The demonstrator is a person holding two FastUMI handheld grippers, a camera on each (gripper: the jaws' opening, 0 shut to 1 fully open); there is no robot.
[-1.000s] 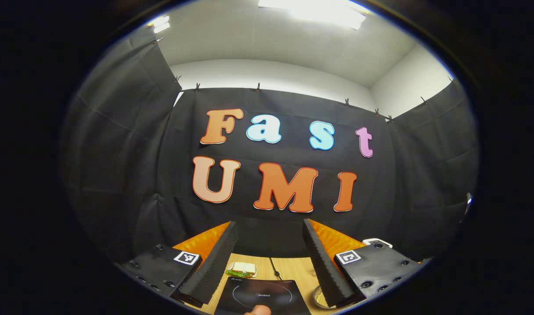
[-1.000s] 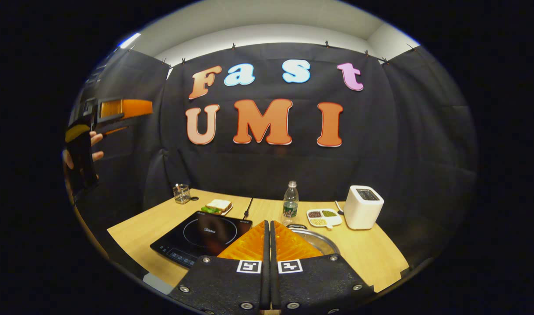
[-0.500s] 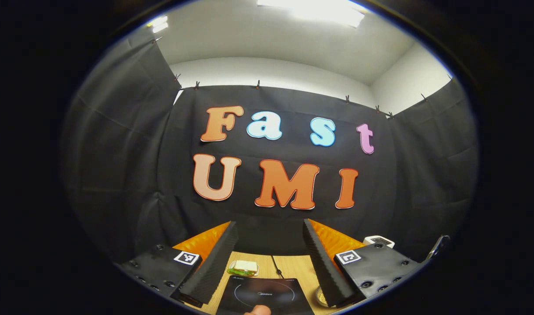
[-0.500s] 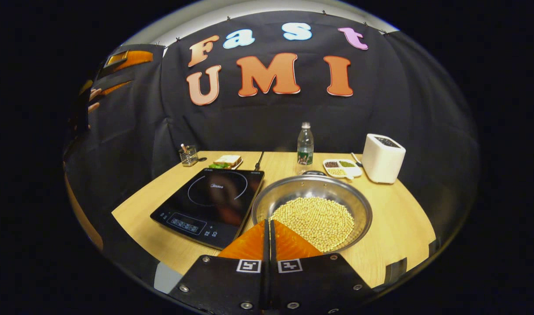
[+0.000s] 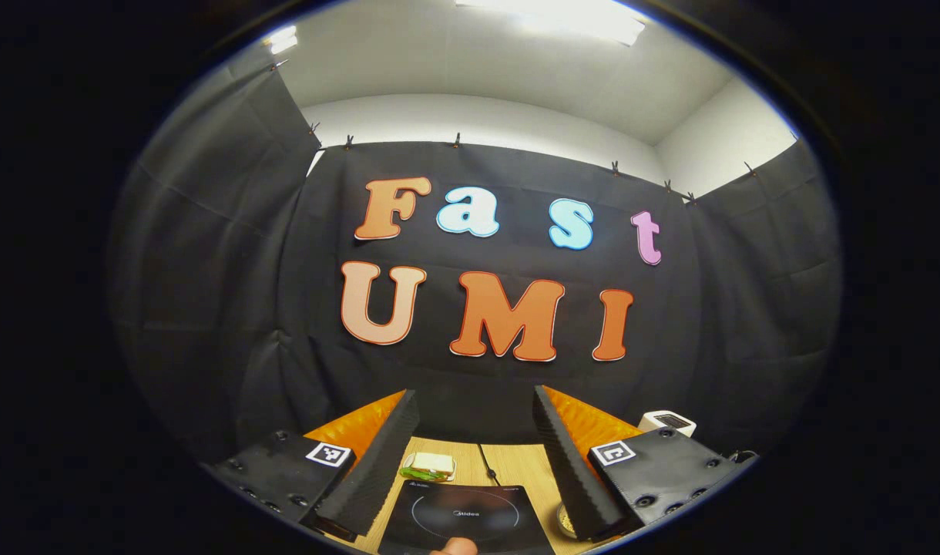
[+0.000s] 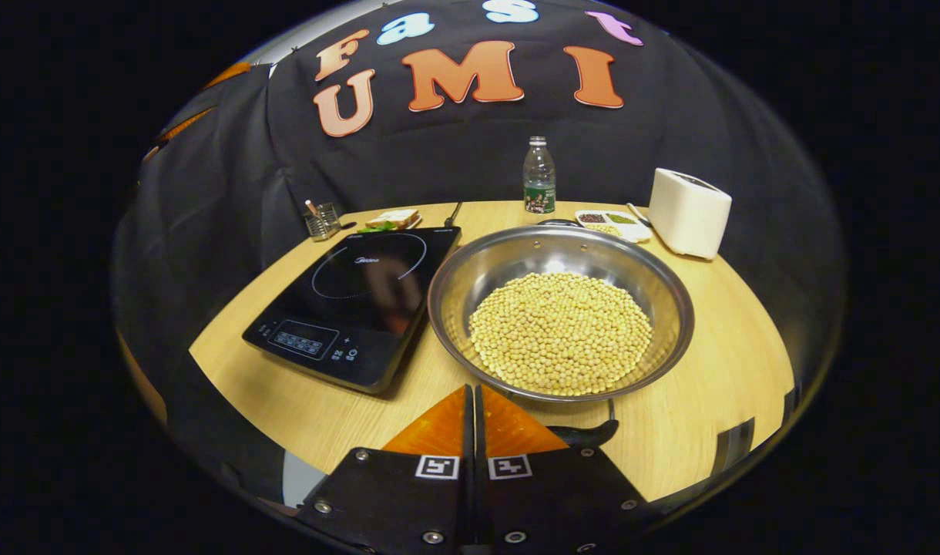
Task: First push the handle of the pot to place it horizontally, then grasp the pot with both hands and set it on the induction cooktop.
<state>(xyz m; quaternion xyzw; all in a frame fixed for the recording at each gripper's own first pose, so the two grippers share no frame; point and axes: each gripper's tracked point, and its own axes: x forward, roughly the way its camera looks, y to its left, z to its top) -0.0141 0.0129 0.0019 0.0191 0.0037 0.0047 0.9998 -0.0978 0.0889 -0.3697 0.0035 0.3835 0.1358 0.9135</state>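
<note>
Far table edge, right gripper view: clear cup (image 6: 321,221) with utensils at left, sandwich plate (image 6: 389,220) beside it, water bottle (image 6: 539,176) upright at centre, divided bean dish (image 6: 610,223), white toaster (image 6: 689,212) far right.

A wide steel pot (image 6: 560,308) is sitting upright on the tabletop (image 6: 716,385), filled with pale yellow beans. Its dark handle (image 6: 589,433) is jutting out at the near rim. A black induction cooktop (image 6: 354,301) is lying flat just beside it, to its left, bare on top.
</note>
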